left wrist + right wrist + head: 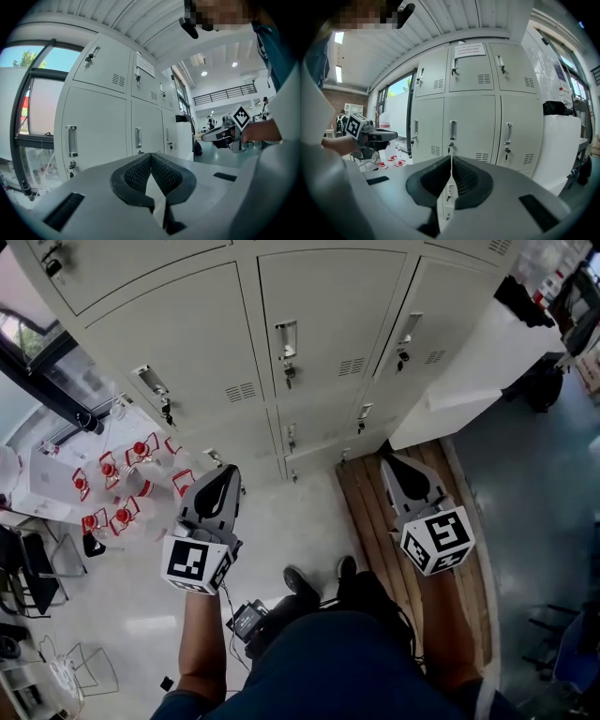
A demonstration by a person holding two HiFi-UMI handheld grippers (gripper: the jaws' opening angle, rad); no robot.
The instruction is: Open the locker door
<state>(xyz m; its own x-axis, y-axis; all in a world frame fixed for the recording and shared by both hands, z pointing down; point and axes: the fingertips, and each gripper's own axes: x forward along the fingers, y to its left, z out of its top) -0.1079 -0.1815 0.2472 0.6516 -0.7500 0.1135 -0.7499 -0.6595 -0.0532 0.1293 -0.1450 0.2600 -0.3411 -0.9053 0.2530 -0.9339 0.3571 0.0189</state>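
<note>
A bank of pale grey lockers (309,324) stands in front of me, every door closed, each with a chrome handle (286,338) and a key lock below it. Both grippers hang in the air short of the doors and touch nothing. My left gripper (226,471) is shut with nothing between its pads and faces the left column, where a handle (71,140) shows. My right gripper (387,461) is shut and empty too. It looks at the middle column's handle (452,130) from a distance.
Wooden planks (375,512) lie on the floor under the right gripper. Red-capped bottles (122,484) stand on the floor at the left by a window. A white cabinet (487,362) juts out at the lockers' right end. A dark chair (28,568) is at the far left.
</note>
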